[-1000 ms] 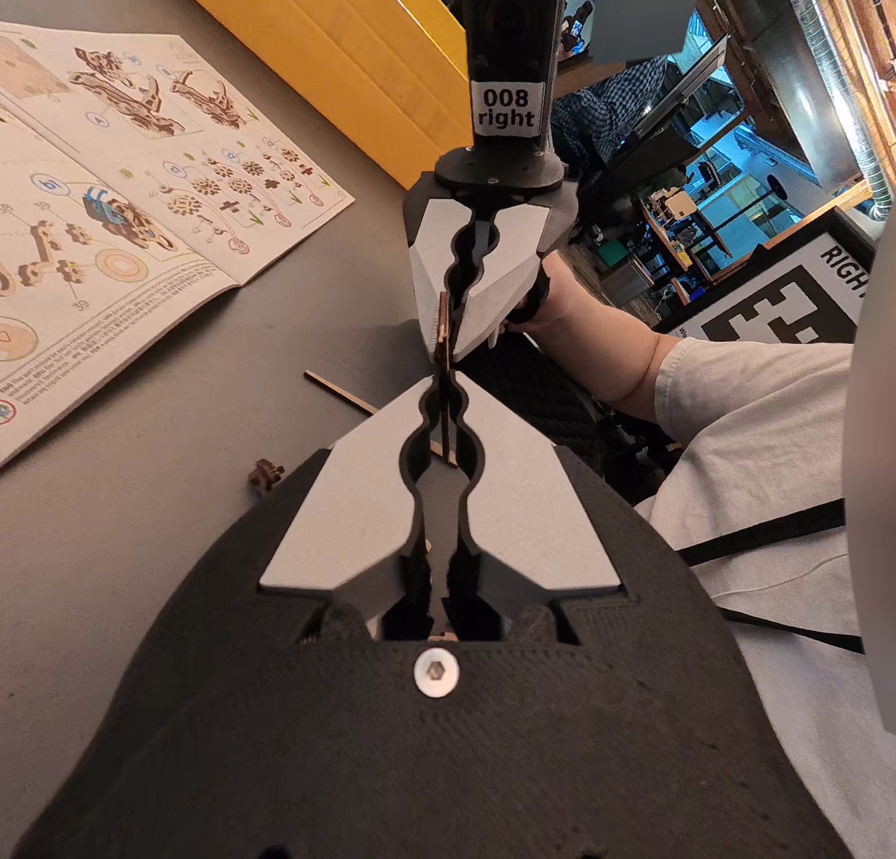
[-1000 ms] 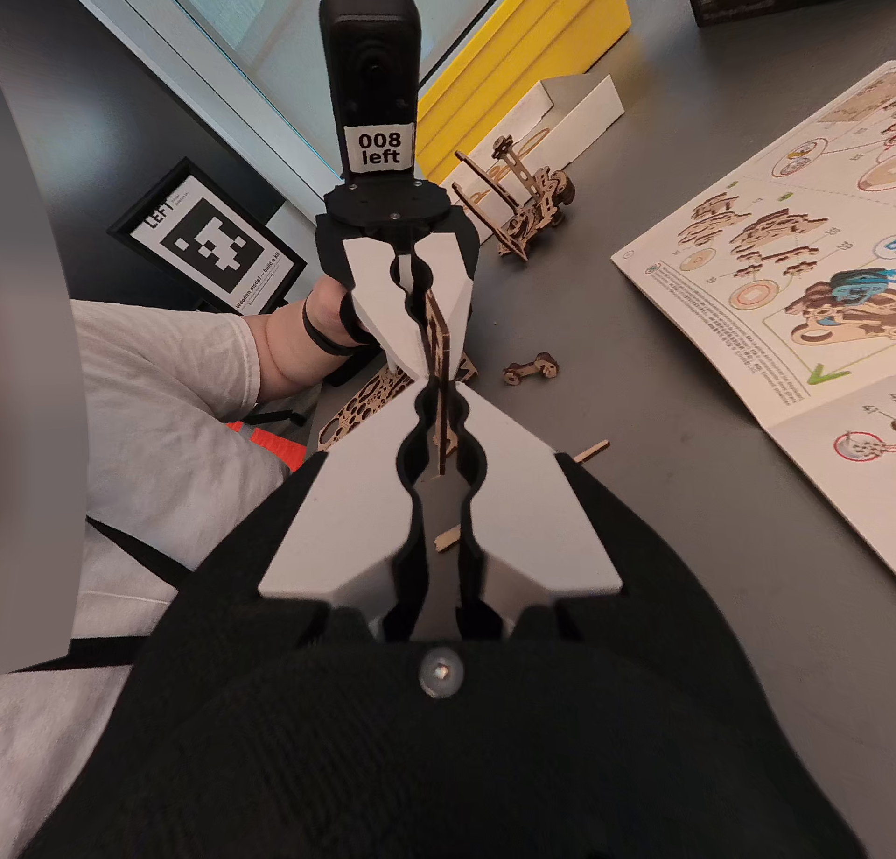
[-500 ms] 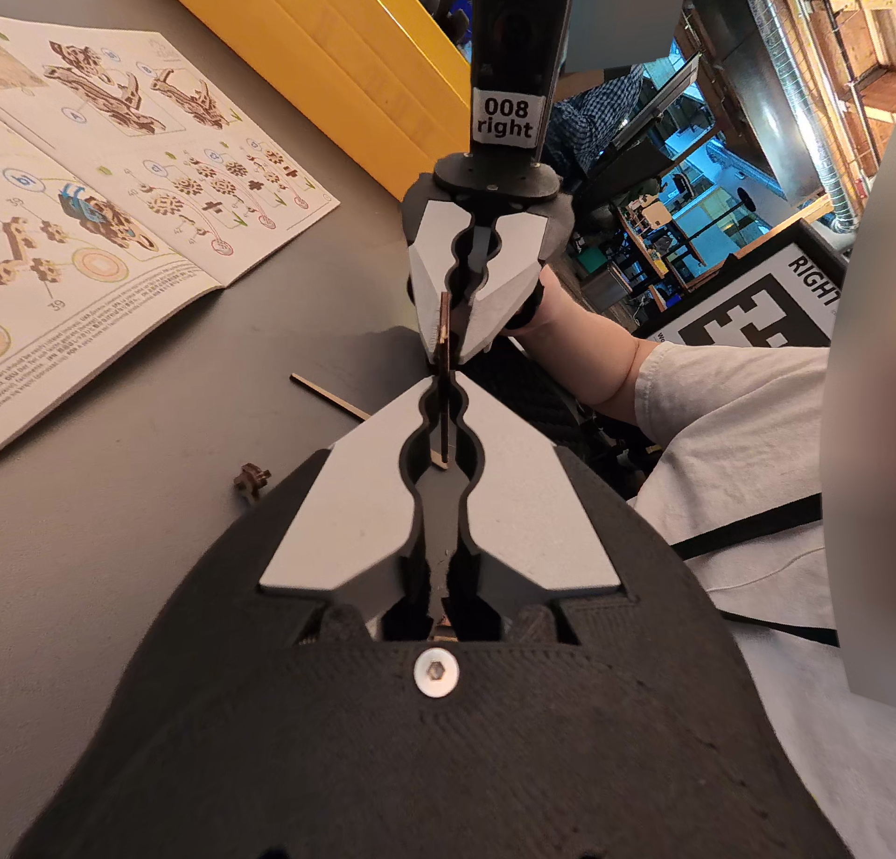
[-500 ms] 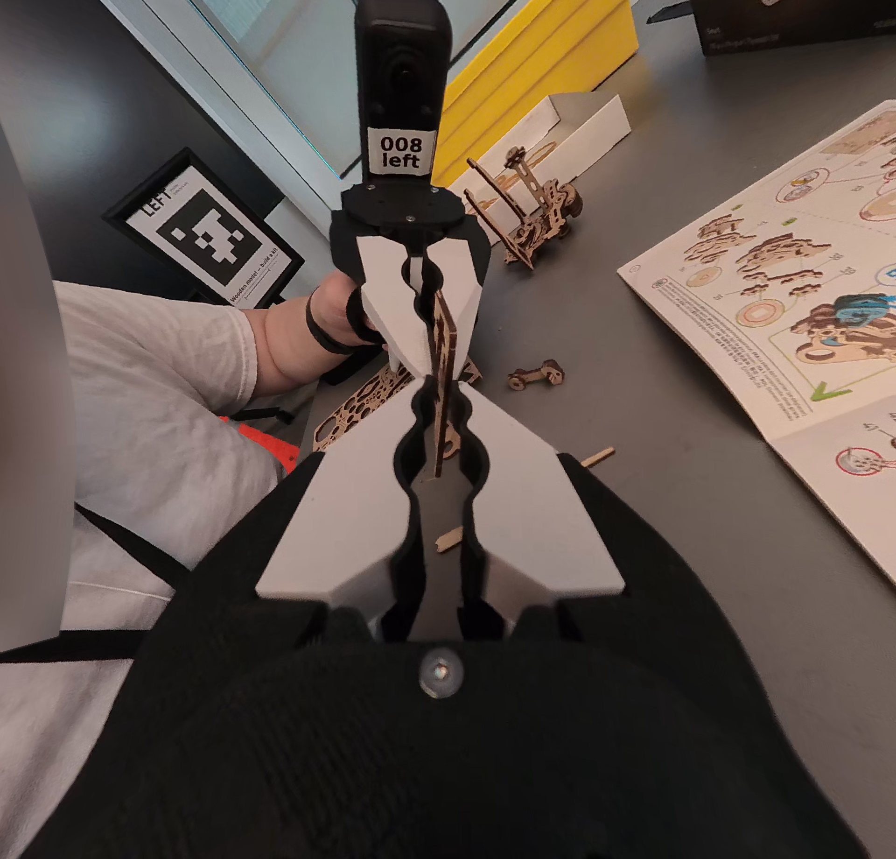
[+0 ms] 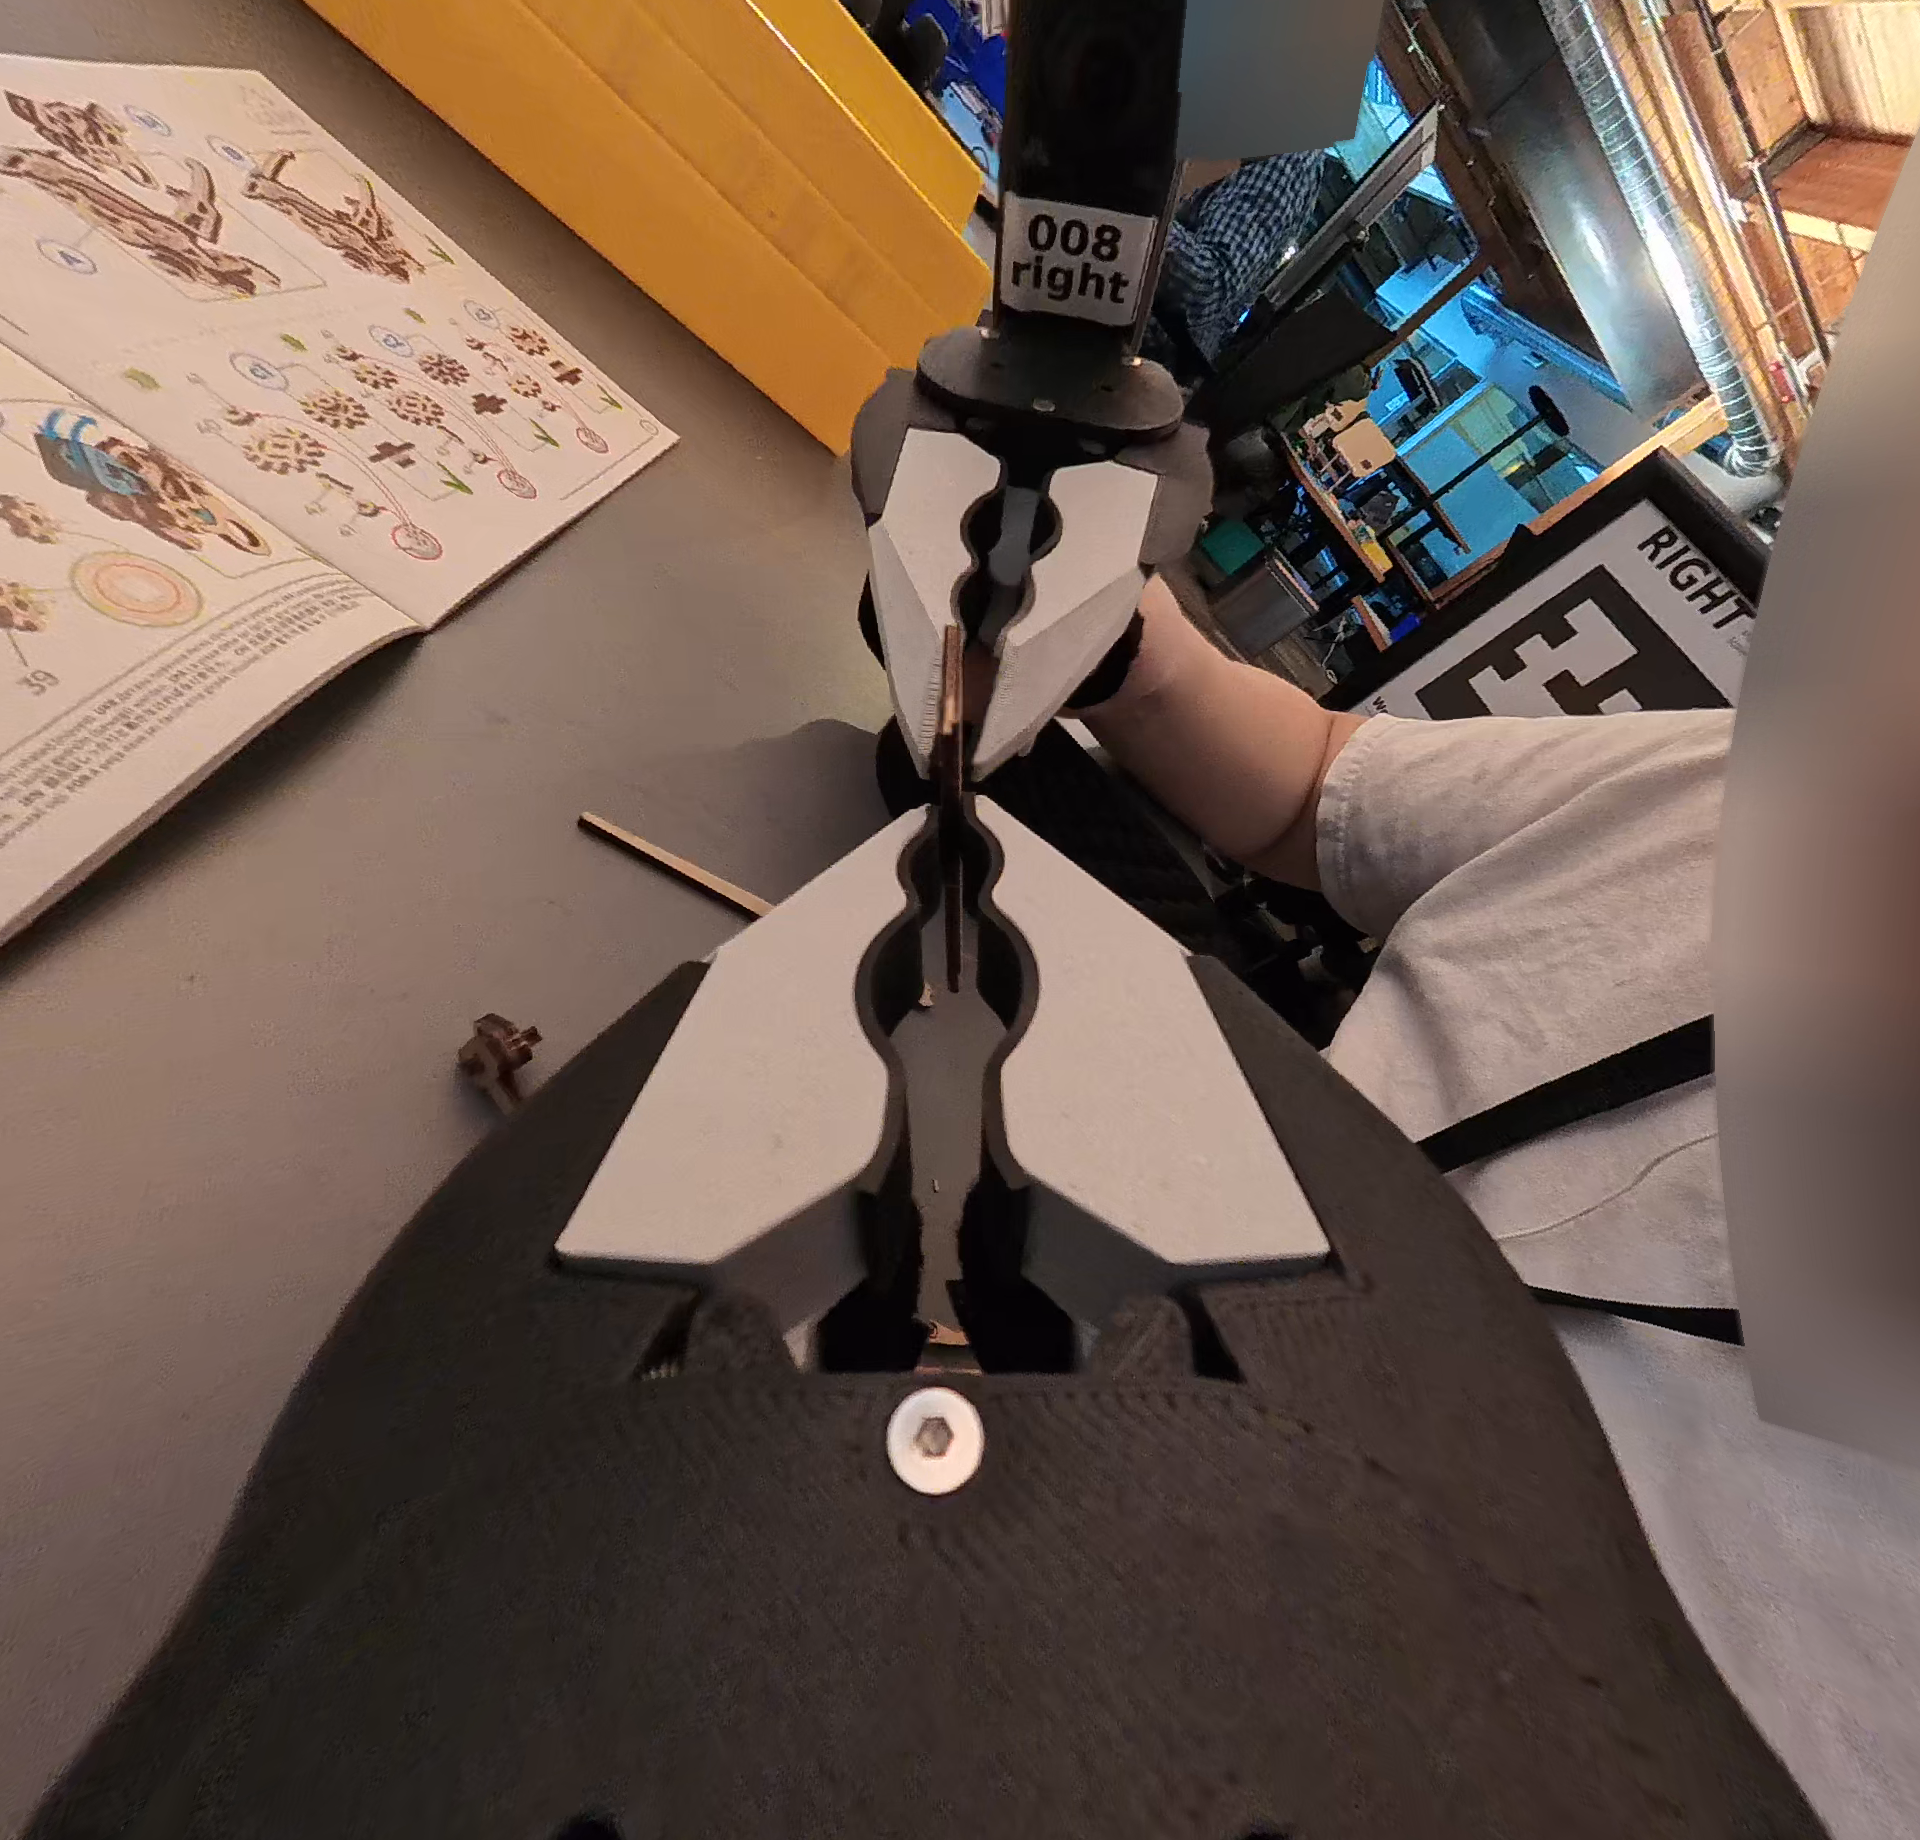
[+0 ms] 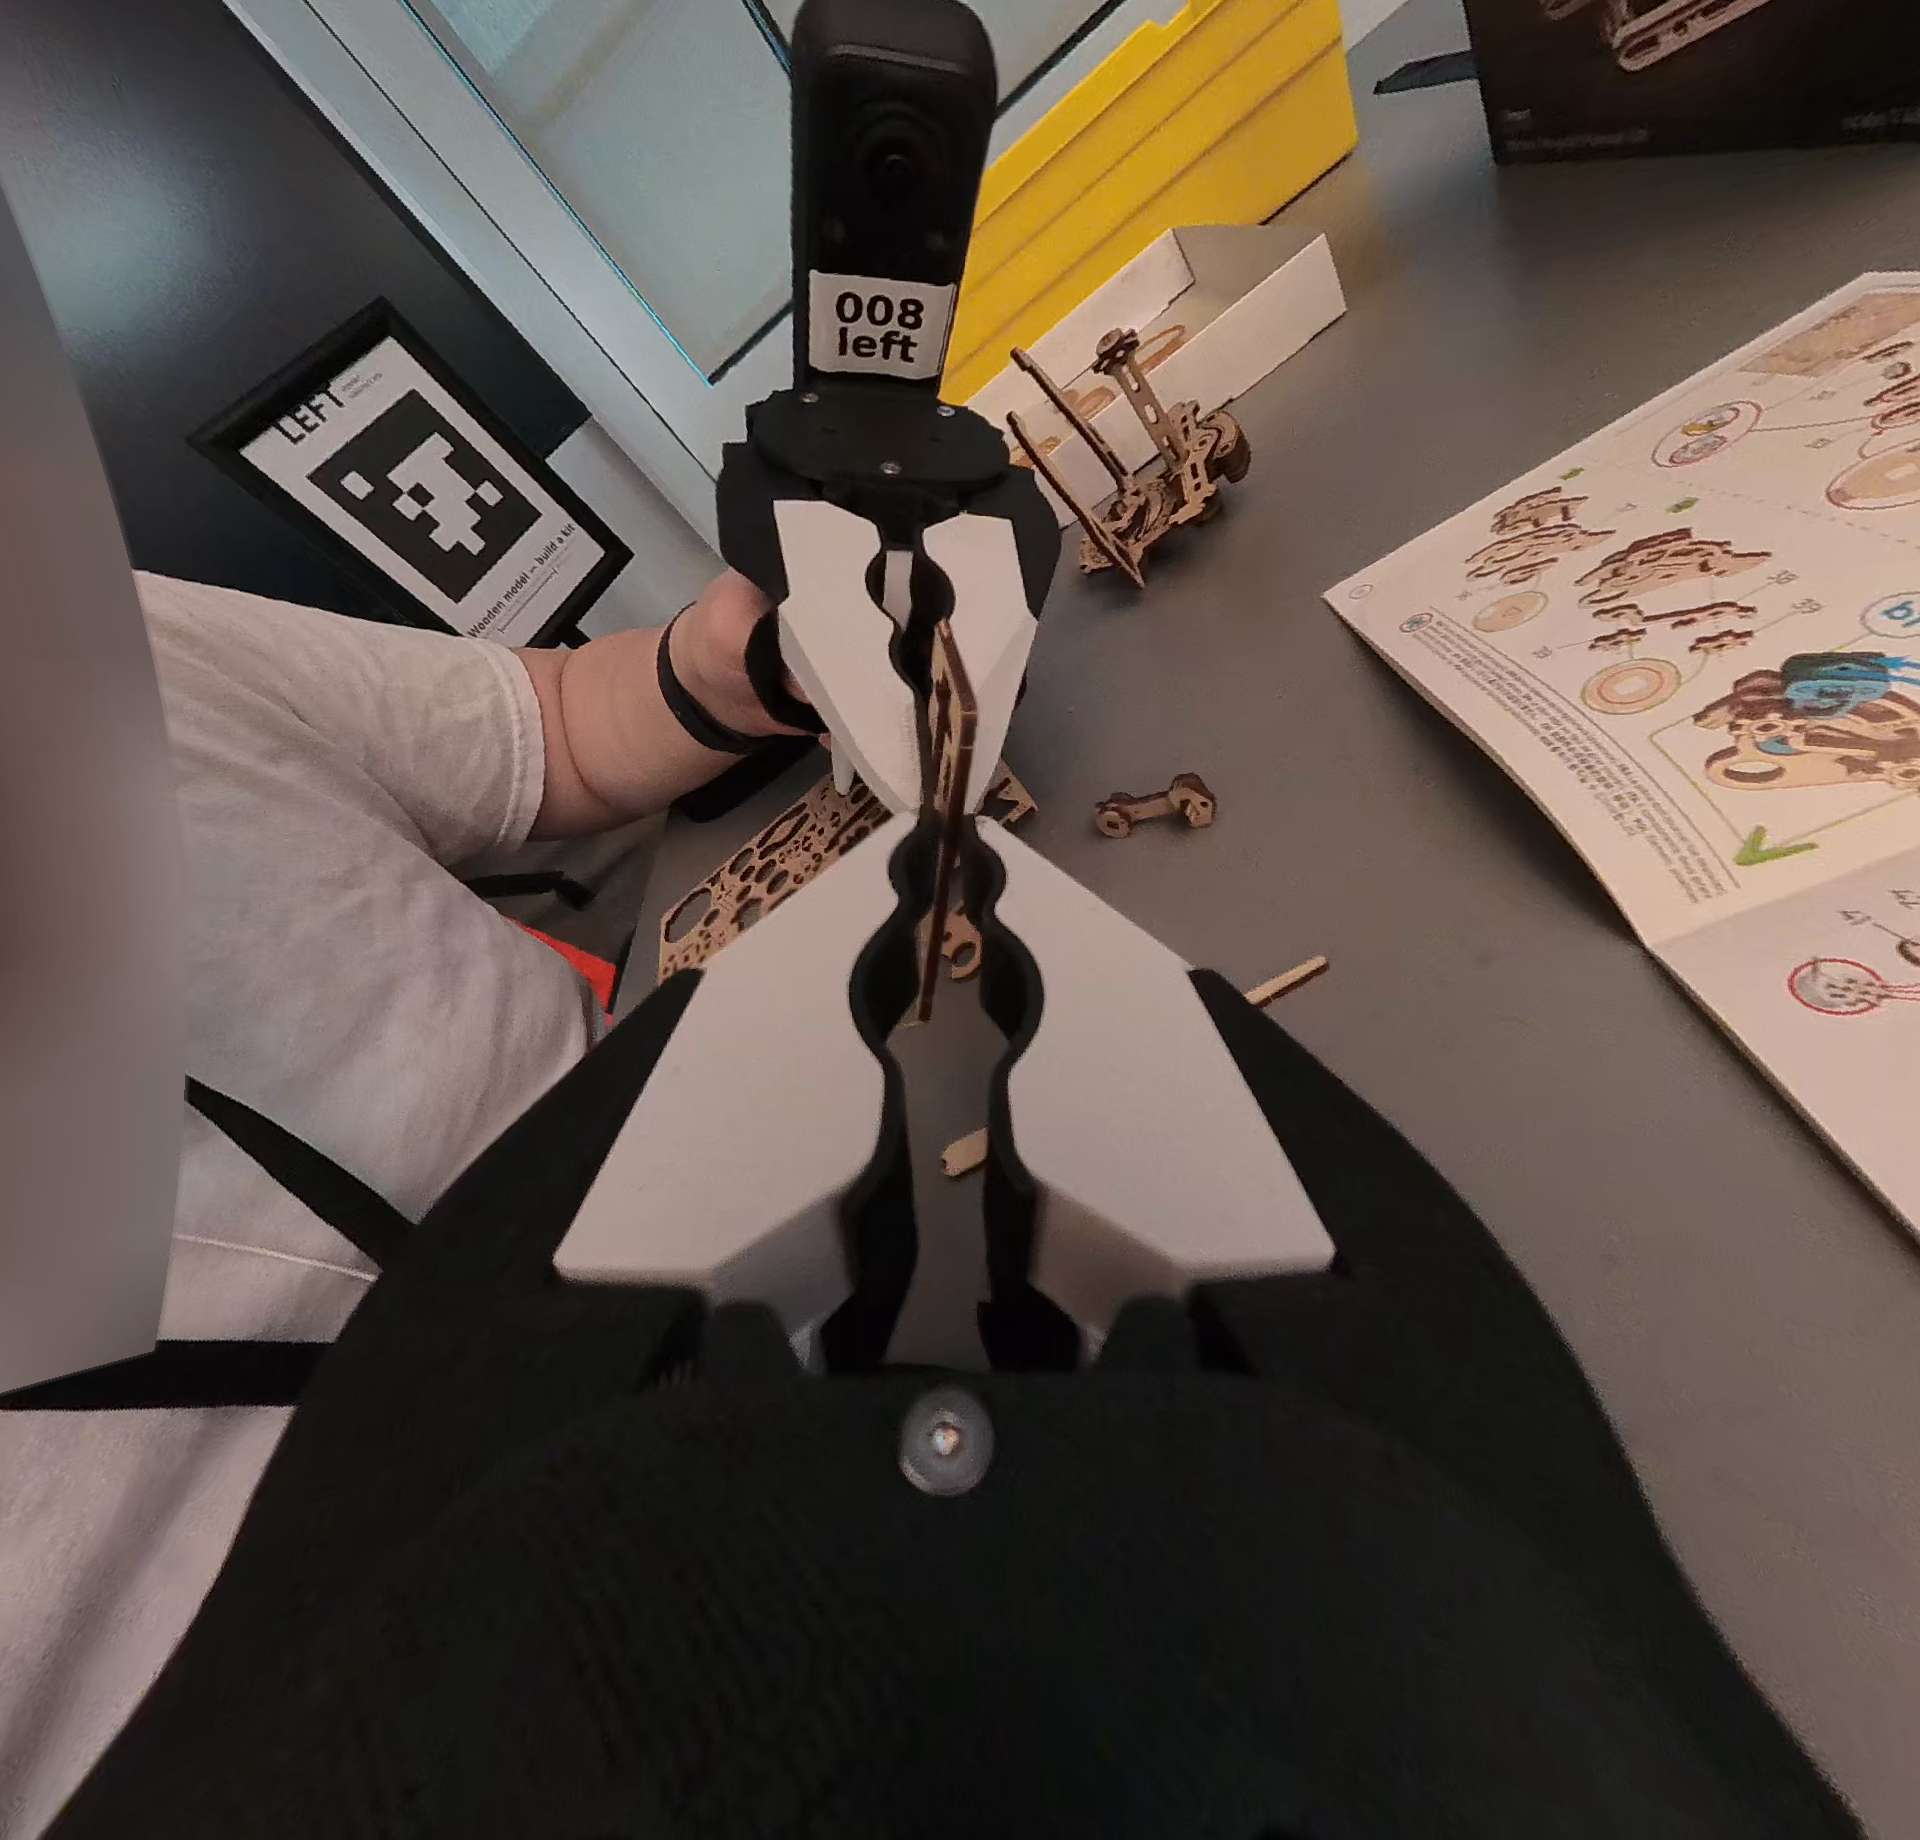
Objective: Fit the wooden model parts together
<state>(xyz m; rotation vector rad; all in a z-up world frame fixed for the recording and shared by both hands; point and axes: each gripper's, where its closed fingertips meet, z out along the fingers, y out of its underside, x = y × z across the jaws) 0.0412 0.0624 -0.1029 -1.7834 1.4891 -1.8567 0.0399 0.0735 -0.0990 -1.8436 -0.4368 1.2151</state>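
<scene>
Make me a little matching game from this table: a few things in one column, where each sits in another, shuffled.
Things:
1. thin wooden piece
2. half-built wooden model
3. instruction booklet
4. small wheeled part

Places:
A. lying open on the table
B. pinched between both grippers
C. standing by the white box
D. lying loose on the table

Pairs: 1-B, 2-C, 3-A, 4-D

Workshop or lab: exposed duct, distant workbenches, framed marker sign, yellow bins.
</scene>
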